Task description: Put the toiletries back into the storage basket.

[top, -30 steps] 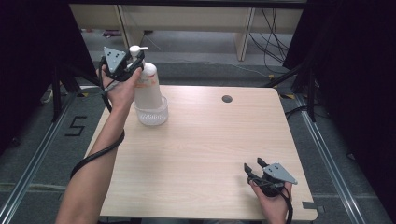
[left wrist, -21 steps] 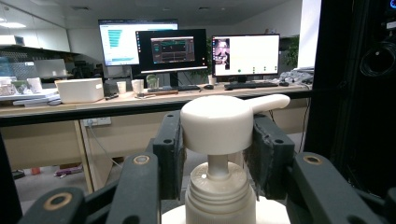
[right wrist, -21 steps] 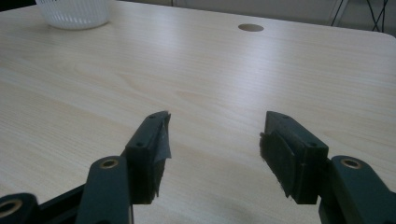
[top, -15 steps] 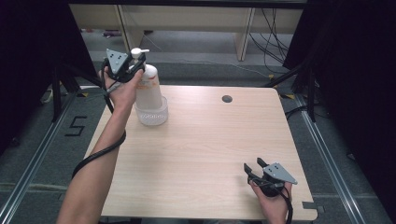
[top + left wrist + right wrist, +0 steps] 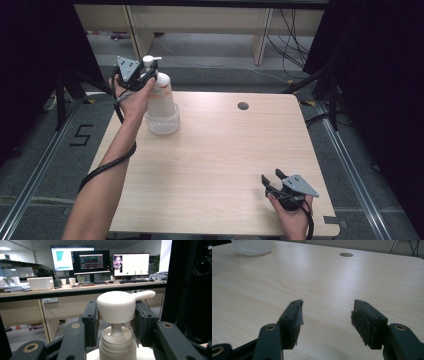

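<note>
Pump bottle [image 5: 161, 97] stands in a white mesh basket [image 5: 162, 123] at the table's [image 5: 225, 155] far left — your left gripper [image 5: 116, 315] has its fingers [image 5: 90, 320] clamped on the white pump head [image 5: 117, 306]. Your right gripper [image 5: 327, 315] rests near the front right corner, fingers apart, holding nothing.

text: "5" | on: floor [image 5: 80, 136] left of table [image 5: 225, 165]

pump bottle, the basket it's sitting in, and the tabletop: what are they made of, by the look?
Pump bottle: likely plastic; its white pump head looks smooth, moulded and slightly glossy. Basket: probably thin white plastic, going by its fine ribbed mesh wall. Tabletop: light wood grain with a satin sheen; laminate or veneer, cannot tell which.
</note>
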The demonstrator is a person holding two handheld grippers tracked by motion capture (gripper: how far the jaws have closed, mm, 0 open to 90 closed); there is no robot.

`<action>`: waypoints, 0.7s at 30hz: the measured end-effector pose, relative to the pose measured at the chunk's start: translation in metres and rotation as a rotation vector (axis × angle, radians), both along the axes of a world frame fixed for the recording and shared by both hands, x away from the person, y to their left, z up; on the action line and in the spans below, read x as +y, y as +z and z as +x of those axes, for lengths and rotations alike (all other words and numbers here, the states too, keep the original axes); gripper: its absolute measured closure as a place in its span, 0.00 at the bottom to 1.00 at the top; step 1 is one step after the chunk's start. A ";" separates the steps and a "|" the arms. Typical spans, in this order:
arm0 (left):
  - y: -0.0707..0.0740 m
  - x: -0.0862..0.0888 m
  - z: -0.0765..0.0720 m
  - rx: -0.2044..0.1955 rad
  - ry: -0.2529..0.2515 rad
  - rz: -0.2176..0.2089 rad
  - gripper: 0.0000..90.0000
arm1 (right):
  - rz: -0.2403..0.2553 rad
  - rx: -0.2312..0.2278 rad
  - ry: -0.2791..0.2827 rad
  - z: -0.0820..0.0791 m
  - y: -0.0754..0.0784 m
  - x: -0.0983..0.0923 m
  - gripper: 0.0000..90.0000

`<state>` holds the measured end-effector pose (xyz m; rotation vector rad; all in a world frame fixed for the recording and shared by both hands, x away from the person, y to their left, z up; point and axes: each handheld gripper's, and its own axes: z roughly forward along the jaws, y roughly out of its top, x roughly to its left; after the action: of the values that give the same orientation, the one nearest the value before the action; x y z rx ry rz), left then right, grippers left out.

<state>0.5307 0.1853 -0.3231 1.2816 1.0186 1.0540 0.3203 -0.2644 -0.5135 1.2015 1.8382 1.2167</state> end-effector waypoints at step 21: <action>-0.025 -0.001 0.002 0.058 -0.006 0.007 0.65 | 0.017 0.020 0.003 -0.001 0.000 0.001 0.46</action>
<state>0.5330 0.1839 -0.3479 1.3265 1.0545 1.0216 0.3194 -0.2631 -0.5134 1.2249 1.8486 1.2284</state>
